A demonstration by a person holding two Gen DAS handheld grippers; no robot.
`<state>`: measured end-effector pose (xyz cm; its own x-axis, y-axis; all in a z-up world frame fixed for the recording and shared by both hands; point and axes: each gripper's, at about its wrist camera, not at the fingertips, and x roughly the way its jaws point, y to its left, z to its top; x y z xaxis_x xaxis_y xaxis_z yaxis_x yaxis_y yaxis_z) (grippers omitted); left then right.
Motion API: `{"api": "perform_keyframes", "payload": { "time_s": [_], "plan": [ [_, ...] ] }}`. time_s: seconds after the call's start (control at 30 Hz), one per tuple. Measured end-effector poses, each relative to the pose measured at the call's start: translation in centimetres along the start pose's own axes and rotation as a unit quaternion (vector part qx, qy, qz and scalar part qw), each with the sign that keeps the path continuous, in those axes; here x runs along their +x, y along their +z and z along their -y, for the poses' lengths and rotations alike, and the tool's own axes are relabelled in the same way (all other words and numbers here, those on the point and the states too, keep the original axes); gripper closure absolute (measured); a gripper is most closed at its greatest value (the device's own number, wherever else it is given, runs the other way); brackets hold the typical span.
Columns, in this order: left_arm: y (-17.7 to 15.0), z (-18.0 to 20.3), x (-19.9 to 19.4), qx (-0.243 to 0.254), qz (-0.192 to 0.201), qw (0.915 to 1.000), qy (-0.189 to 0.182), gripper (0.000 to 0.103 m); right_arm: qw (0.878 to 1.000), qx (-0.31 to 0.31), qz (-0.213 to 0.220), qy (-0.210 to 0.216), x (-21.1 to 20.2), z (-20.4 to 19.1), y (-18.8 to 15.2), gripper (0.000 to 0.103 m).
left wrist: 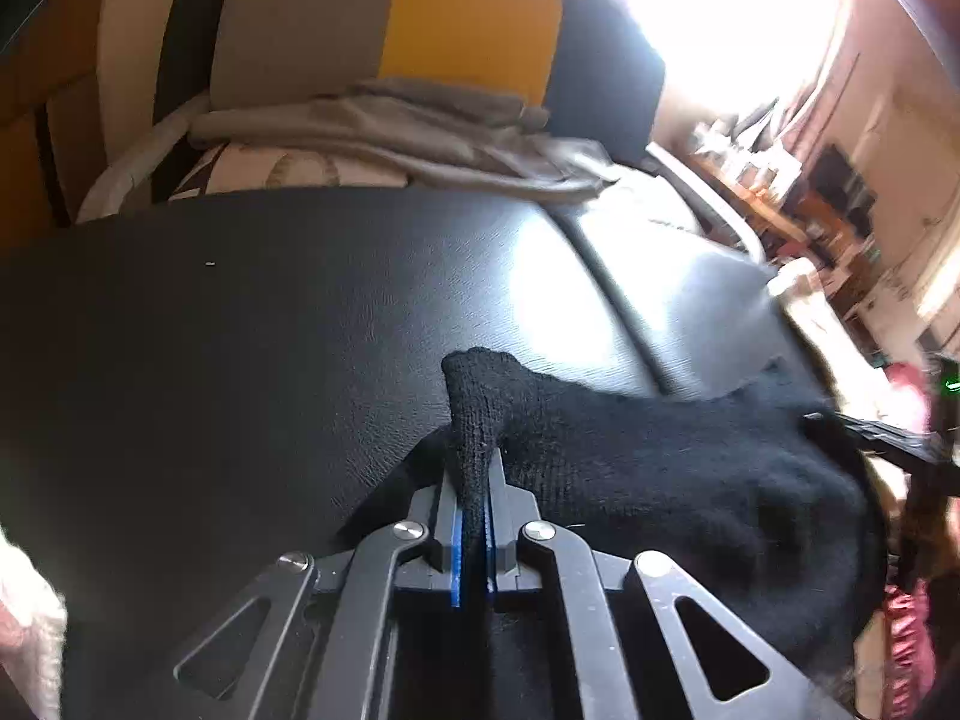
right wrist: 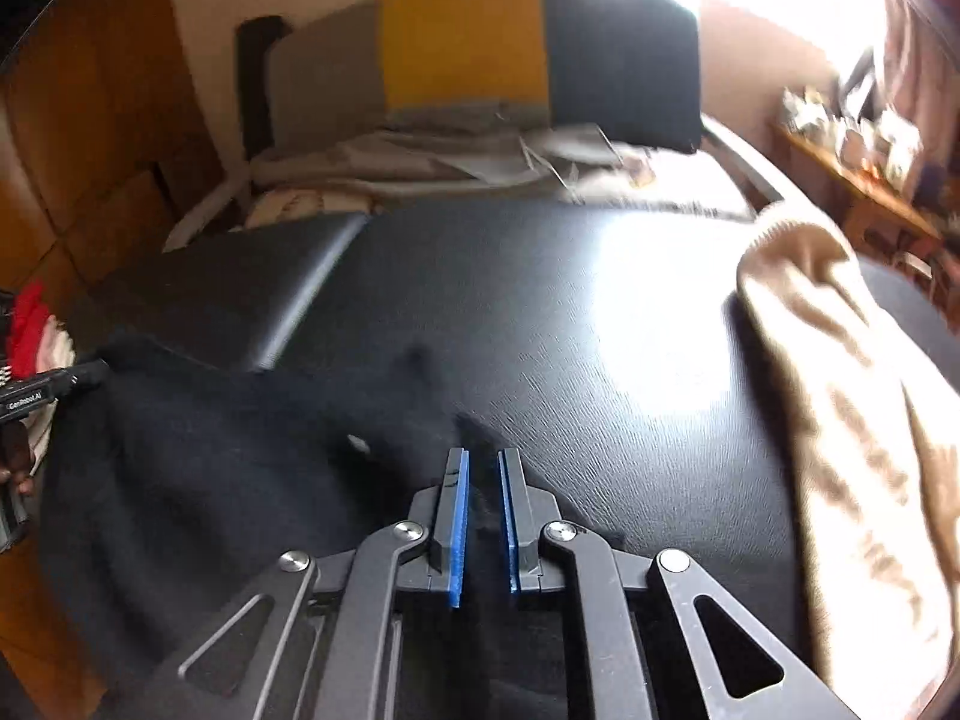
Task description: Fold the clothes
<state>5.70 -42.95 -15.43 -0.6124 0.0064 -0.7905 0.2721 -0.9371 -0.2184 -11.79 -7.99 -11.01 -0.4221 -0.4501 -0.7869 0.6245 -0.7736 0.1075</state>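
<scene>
Two grippers | left gripper [left wrist: 474, 516] pinches a corner of the black knit garment [left wrist: 690, 480] so it lifts off the black table [left wrist: 240, 330] | right gripper [right wrist: 483, 516] a bit apart, over the cloth's edge, holding nothing.

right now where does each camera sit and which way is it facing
Left wrist: on the left tool, looking forward over the black surface at the striped cushion; its fingers pinch the black knit garment.
Right wrist: on the right tool, facing the same cushion; slightly parted fingers over the garment, beige garment right, a hand at the left edge.
Shared: cushion, surface, black garment.
</scene>
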Motion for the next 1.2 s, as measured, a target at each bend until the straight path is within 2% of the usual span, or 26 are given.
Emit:
{"api": "perform_keyframes", "payload": {
  "time_s": [0.07,0.17,0.23,0.3,0.4,0.47,0.5,0.53,0.57,0.67,0.73,0.8,0.93,0.97,1.0,1.03,1.07,1.13,1.17,1.2],
  "plan": [
    [0.0,0.0,0.4,-0.002,0.001,1.0000,0.005,0.100,1.000,0.029,-0.011,0.007,0.9,1.0,-0.4,0.092],
    [-0.2,0.0,0.3,0.000,0.001,1.0000,0.004,0.099,0.994,0.072,0.002,0.083,0.1,1.9,-0.3,0.085],
    [-0.4,0.0,0.2,0.001,0.001,1.0000,0.003,0.098,0.993,0.062,0.009,0.102,-0.2,1.4,0.4,0.058],
    [-1.0,-0.2,0.0,-0.006,-0.001,1.0000,0.000,0.097,0.994,0.037,0.006,0.107,0.0,0.3,1.4,0.046],
    [-1.2,0.1,-0.5,-0.005,0.005,1.0000,-0.002,0.097,0.994,-0.005,-0.027,0.102,1.9,-2.1,2.7,0.045],
    [-1.3,0.5,-0.8,0.001,0.015,0.9999,0.004,0.097,0.994,-0.031,-0.051,0.097,3.3,-3.6,2.8,0.048],
    [-1.2,0.6,-0.9,0.004,0.019,0.9998,0.008,0.098,0.994,-0.049,-0.063,0.074,4.0,-4.4,2.7,0.059],
    [-1.2,0.8,-0.9,0.006,0.023,0.9996,0.013,0.098,0.994,-0.067,-0.072,0.050,4.6,-5.2,2.6,0.083],
    [-1.1,1.0,-1.0,0.008,0.027,0.9994,0.018,0.098,0.994,-0.085,-0.070,0.028,4.5,-5.9,2.4,0.093],
    [-0.9,1.4,-1.1,0.015,0.039,0.9986,0.031,0.098,0.990,-0.138,-0.012,-0.034,1.3,-7.8,2.2,0.095],
    [-0.8,1.8,-1.2,0.020,0.047,0.9979,0.041,0.098,0.988,-0.137,0.022,-0.062,-0.7,-7.8,2.4,0.095],
    [-0.7,2.1,-1.3,0.024,0.055,0.9969,0.050,0.098,0.989,-0.128,0.020,-0.077,-0.3,-7.2,2.5,0.095],
    [-1.2,0.7,1.2,-0.021,0.036,0.9976,0.055,0.089,0.994,-0.078,-0.019,-0.068,2.7,-5.5,1.2,0.094],
    [-1.3,0.4,1.8,-0.032,0.031,0.9974,0.056,0.088,0.996,-0.068,-0.020,-0.062,3.2,-5.1,0.8,0.092],
    [-1.3,0.3,1.7,-0.035,0.031,0.9972,0.058,0.086,0.997,-0.059,-0.013,-0.055,3.3,-4.9,0.5,0.085],
    [-1.2,0.2,1.5,-0.037,0.030,0.9970,0.060,0.081,0.998,-0.051,-0.007,-0.048,3.4,-4.7,0.2,0.082],
    [-1.2,0.1,1.4,-0.039,0.030,0.9968,0.062,0.081,0.998,-0.042,-0.001,-0.041,3.4,-4.4,0.0,0.080],
    [-1.2,-0.1,0.5,-0.046,0.034,0.9952,0.079,0.081,0.999,-0.028,0.004,-0.021,3.2,-3.9,0.0,0.063],
    [-1.2,0.1,-0.5,-0.044,0.048,0.9931,0.098,0.081,1.000,-0.027,0.004,-0.014,3.0,-3.9,0.0,0.057],
    [-1.5,0.2,-1.5,-0.043,0.063,0.9914,0.106,0.081,0.999,-0.027,0.009,-0.018,2.6,-4.1,-0.1,0.047]
  ]
}}
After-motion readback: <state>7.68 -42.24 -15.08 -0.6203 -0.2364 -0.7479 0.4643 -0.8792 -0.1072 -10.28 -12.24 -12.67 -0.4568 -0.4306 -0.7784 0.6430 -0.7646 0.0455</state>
